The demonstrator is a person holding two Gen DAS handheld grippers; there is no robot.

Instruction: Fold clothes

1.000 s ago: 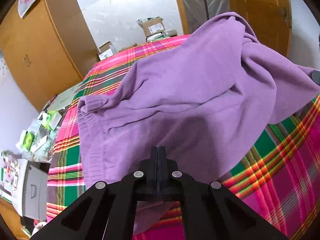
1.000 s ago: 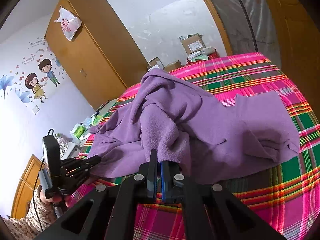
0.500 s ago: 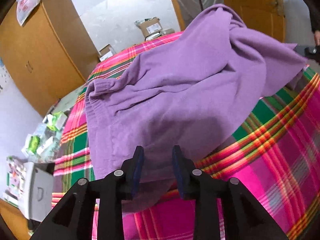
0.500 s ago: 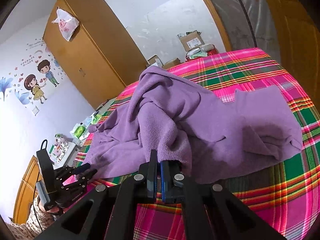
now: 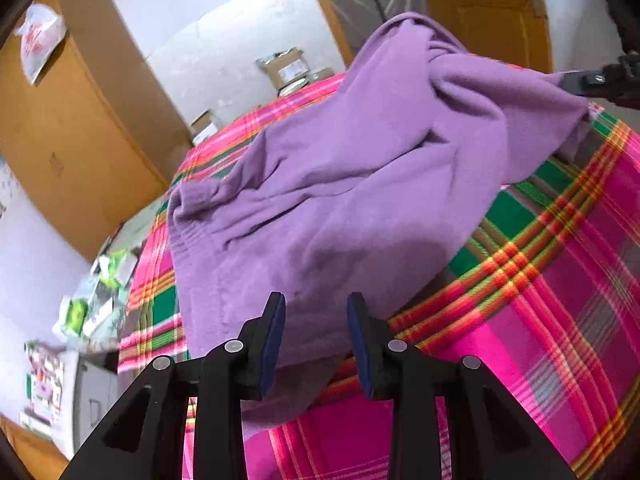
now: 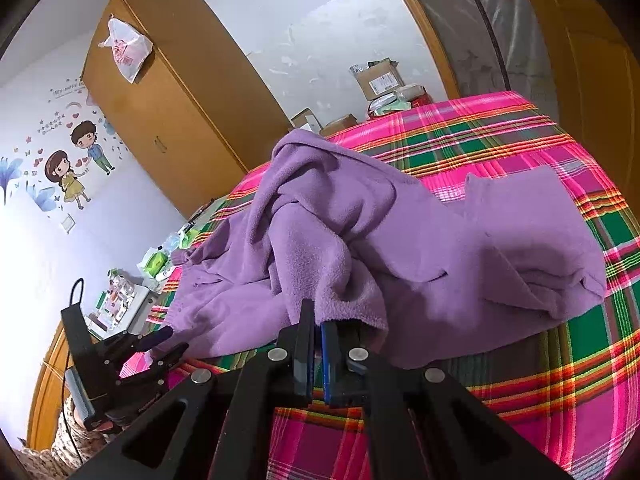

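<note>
A purple fleece garment (image 5: pixel 360 180) lies rumpled on a bed with a pink and green plaid sheet (image 5: pixel 540 280). My left gripper (image 5: pixel 316 300) hovers at the garment's near hem. Its jaws are opening, and the hem lies under the gap without the pads pressing on it. In the right wrist view my right gripper (image 6: pixel 314 316) is shut on a raised fold of the garment (image 6: pixel 440 248). That fold hangs up from the bed. The left gripper (image 6: pixel 172 340) shows there at the lower left, held in a hand. The right gripper (image 5: pixel 592 78) appears at the far right of the left view.
A tall wooden wardrobe (image 6: pixel 168 92) stands left of the bed, with a plastic bag on top. Cardboard boxes (image 6: pixel 378 78) sit beyond the bed's far end. A low bedside unit (image 6: pixel 120 296) carries several packets. A wooden door (image 5: pixel 480 12) is behind the bed.
The left jaws went from shut on the garment's hem to apart, letting it go. The left gripper drew back a little from the cloth. The right gripper kept its grip and place.
</note>
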